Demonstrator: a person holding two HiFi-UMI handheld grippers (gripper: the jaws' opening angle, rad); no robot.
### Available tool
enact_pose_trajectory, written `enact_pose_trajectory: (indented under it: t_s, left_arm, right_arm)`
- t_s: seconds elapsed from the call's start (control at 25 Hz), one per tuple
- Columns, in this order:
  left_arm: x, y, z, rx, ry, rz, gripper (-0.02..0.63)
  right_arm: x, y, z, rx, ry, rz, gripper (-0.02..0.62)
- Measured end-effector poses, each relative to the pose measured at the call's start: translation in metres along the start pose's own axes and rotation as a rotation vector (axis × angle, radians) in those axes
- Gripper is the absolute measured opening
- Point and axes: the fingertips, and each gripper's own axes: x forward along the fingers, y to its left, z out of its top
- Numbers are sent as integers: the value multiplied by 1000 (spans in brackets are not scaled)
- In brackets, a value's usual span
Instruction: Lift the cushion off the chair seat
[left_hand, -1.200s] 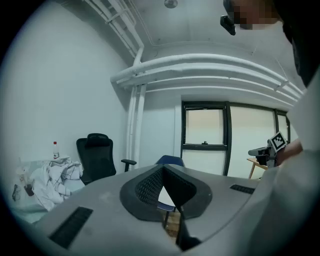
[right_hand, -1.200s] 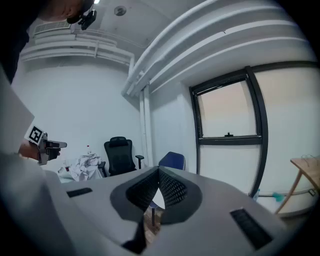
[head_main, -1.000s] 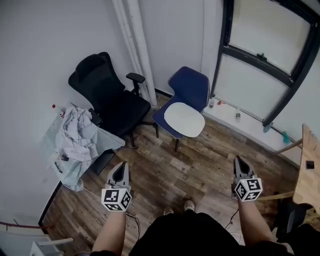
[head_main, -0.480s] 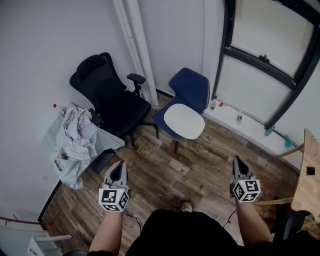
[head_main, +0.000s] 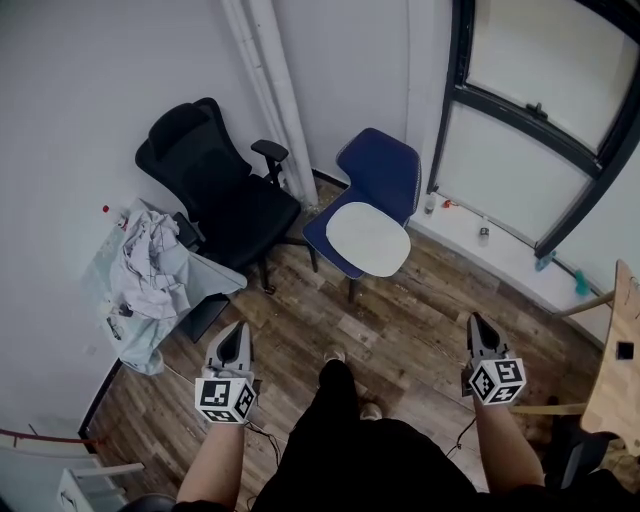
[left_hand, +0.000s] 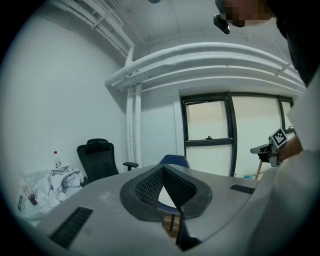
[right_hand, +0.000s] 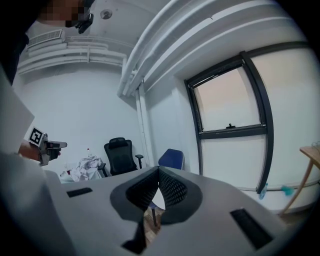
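Observation:
A white oval cushion lies on the seat of a blue chair by the far wall. My left gripper and right gripper hover over the wood floor, well short of the chair, both pointing toward it and both shut on nothing. In the left gripper view the closed tips sit in front of the chair back, with a sliver of cushion showing below them. In the right gripper view the shut gripper lines up just left of the blue chair.
A black office chair stands left of the blue one, with a heap of pale clothes beside it. White pipes run up the corner. A dark-framed window is at the right, a wooden board at the right edge.
The person has stepped toward the chair, one leg now forward between the grippers. Both grippers stay shut and have come slightly closer to the chair.

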Motion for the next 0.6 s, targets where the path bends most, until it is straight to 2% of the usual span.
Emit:
enact_pose_trajectory:
  t_s: [0.24,0.44,0.6]
  left_arm:
    - [53,5,2,1,-15,-59,5]
    - [113,16,7,-3,-22,-108,5]
    - [166,22,11,20,-39,-158,5]
  right_arm:
    - [22,-11,8,27,-9,-38,9]
    - [44,-21,30,8,-8,-74,9]
    - [70,-35,29,14,9,-128,9]
